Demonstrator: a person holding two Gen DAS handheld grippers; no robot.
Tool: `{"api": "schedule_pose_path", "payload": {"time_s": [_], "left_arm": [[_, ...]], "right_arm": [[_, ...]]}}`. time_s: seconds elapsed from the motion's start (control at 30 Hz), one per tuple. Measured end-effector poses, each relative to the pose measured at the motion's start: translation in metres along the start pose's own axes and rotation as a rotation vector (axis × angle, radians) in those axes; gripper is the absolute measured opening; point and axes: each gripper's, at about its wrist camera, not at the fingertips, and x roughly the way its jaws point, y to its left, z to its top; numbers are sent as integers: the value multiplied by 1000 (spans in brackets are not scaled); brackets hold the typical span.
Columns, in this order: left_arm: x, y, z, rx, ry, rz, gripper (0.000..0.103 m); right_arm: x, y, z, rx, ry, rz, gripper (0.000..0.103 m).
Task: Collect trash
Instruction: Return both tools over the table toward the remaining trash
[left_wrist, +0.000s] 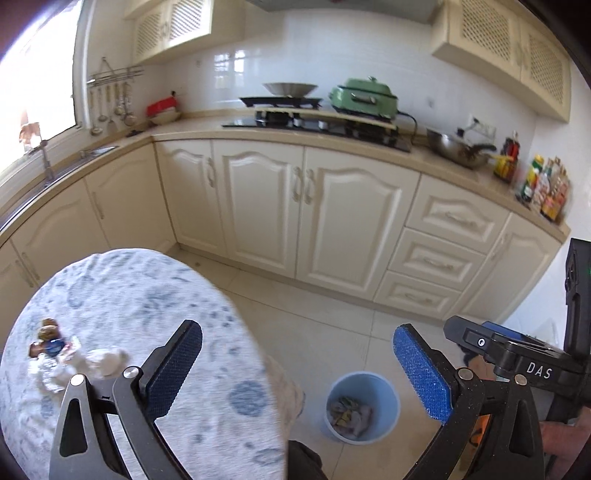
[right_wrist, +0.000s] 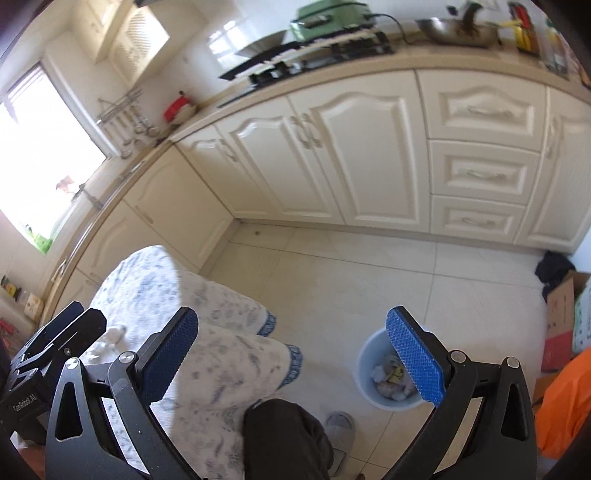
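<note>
Crumpled white tissues (left_wrist: 101, 363) and a blue snack wrapper (left_wrist: 51, 347) with brown bits lie on the table's blue-patterned cloth (left_wrist: 122, 295), at its left side. A light blue bin (left_wrist: 364, 406) stands on the floor right of the table and holds crumpled trash; it also shows in the right wrist view (right_wrist: 373, 354). My left gripper (left_wrist: 295, 373) is open and empty above the table edge. My right gripper (right_wrist: 291, 354) is open and empty, high above the floor between table and bin. Some tissue (right_wrist: 114, 336) shows in the right wrist view.
Cream kitchen cabinets (left_wrist: 314, 210) run along the back, with a hob, a green cooker (left_wrist: 364, 98) and a wok on the counter. A cardboard box (right_wrist: 561, 314) and an orange bag (right_wrist: 565, 398) sit on the floor at right. The person's leg (right_wrist: 288, 439) and slipper are below.
</note>
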Motion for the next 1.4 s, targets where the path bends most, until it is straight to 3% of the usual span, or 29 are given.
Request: {"api": "schedule_pose_path", "payload": {"time_s": [0.33,0.77,0.93,1.07,1.23,1.4], "left_arm": [[-115,84,-40,-140,-105,144,102],[-227,148,-93,-279,-244,321,102],[-244,165,-117,-309,-250,395,102],[-240,182,-129,-326,-210,431,102],[-218,203,-138,-382,-135,441,102],[-176,226,-125,-404,-65,426,102]], "right_arm": [[-5,122,-1,-199,-13,131,103],[-19,269,-25,-474,-44,278,103],[-21,312,-40,-580,-66,291,103],[-10,330,-49,-637,-57,287,103],[21,341,-58,-670,-8,267,103],[66,339,-70,-696,69,221,103]]}}
